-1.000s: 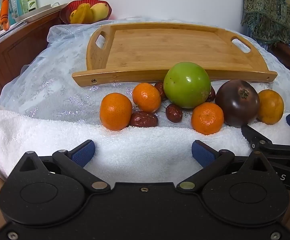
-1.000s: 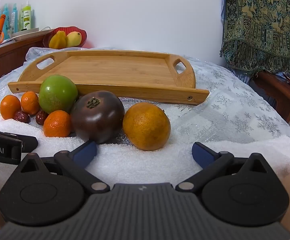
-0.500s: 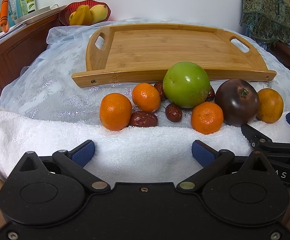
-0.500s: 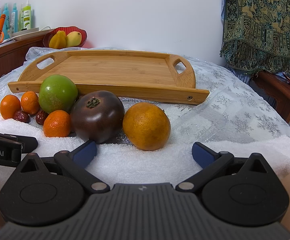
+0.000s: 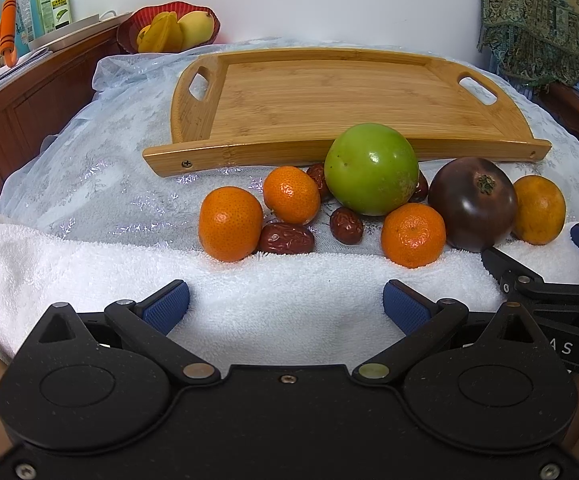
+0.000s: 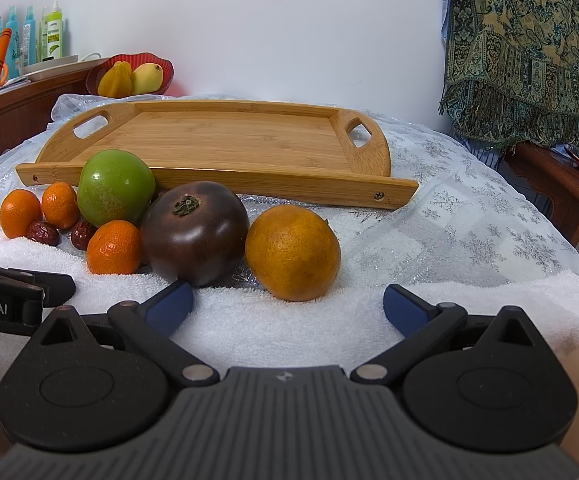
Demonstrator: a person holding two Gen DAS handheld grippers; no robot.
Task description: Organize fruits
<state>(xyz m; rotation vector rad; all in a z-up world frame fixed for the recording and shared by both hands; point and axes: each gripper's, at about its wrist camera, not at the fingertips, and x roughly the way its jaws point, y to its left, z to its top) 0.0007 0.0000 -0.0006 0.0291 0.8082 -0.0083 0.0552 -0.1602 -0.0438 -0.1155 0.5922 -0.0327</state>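
Nothing's been picked yet, so the step here looks like the first grab. I'd start with the big dull-orange round citrus (image 6: 292,253), since it sits at the right end of the fruit row, just in front of the right gripper (image 6: 288,304) with free space on its right side. Come in low over the white terry towel (image 6: 249,320) along the table's near edge, straddle the fruit at its widest part and close gently; it's round, so an off-centre squeeze would probably roll it into the dark purple-brown round fruit with the dried calyx (image 6: 194,232) beside it.

The empty bamboo serving tray with cut-out handles (image 6: 225,142) lies behind the row, towards the table's far edge. The shiny green round fruit (image 5: 371,169) sits just in front of its near rail, and I can't tell if they touch. Three small bright-orange mandarins (image 5: 230,223) and some wrinkled dark-red jujubes (image 5: 286,238) fill the left half of the row.

Right gripper: jaws spread wide, holding nothing, hanging over the towel. Left gripper (image 5: 286,302): same deal, wide apart and empty, short of the mandarins.
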